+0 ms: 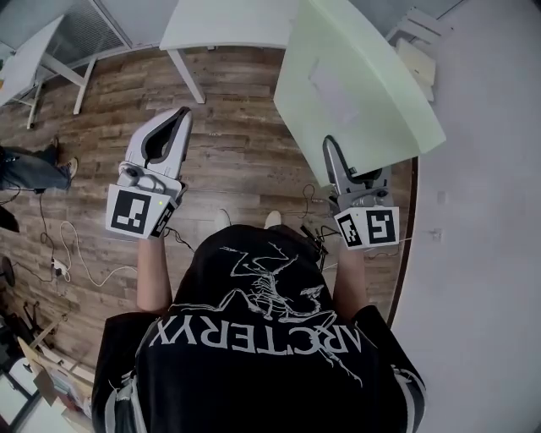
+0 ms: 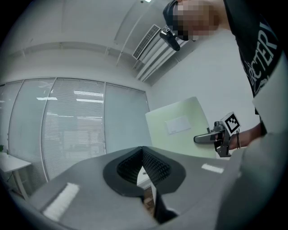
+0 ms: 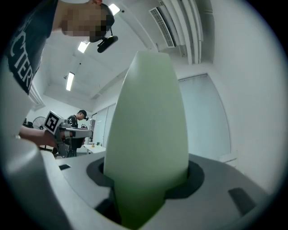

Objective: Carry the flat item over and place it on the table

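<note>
A pale green flat board [image 1: 355, 84] stands on edge in the air in front of me, with a pale label on its face. My right gripper [image 1: 332, 152] is shut on its lower edge. In the right gripper view the board [image 3: 146, 130] fills the space between the jaws of the right gripper [image 3: 148, 179]. My left gripper [image 1: 180, 118] hangs to the left, apart from the board, holding nothing. In the left gripper view the pads of the left gripper [image 2: 142, 152] meet at the tips, and the board [image 2: 180, 128] and the right gripper [image 2: 211, 137] show beyond.
A white table [image 1: 228, 25] stands ahead on the wooden floor [image 1: 237, 144], another white table [image 1: 34, 51] at far left. Cables [image 1: 76, 262] lie on the floor at left, near a person's legs [image 1: 34, 169]. White items [image 1: 418, 42] are stacked at top right.
</note>
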### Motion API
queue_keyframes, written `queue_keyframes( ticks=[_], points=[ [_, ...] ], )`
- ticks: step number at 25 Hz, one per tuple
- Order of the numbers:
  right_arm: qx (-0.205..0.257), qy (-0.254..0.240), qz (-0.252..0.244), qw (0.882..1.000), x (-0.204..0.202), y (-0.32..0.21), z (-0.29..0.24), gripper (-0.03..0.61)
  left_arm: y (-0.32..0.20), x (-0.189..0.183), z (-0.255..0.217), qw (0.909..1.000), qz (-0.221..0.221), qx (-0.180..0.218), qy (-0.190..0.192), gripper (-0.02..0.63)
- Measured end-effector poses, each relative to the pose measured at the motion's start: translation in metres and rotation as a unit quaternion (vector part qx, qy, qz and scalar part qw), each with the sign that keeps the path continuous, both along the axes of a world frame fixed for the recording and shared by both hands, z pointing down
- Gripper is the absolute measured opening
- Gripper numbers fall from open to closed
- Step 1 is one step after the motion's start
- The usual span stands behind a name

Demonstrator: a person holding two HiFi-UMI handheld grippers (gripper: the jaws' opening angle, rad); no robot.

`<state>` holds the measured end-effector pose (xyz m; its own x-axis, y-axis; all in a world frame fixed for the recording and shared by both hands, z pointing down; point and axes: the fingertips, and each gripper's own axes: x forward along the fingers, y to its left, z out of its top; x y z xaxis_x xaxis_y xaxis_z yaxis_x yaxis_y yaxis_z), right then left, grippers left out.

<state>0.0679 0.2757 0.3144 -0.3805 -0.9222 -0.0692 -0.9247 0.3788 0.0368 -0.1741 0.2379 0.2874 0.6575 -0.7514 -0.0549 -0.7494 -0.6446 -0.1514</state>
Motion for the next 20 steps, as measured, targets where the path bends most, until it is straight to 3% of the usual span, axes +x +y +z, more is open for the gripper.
queue_keyframes(
  ticks=[13, 20],
  points=[
    [-0.011, 0.002, -0.019, 1.0, 0.07, -0.045, 0.016, 0.275, -0.039, 0.076, 0.019, 0.9994, -0.028, -0.019, -0.011, 0.011],
    [-0.016, 0.009, -0.019, 1.0, 0.062, -0.145, 0.034, 0.275, -0.14, 0.073, 0.036, 0.9993, -0.03, -0.022, -0.007, 0.011]
  ],
)
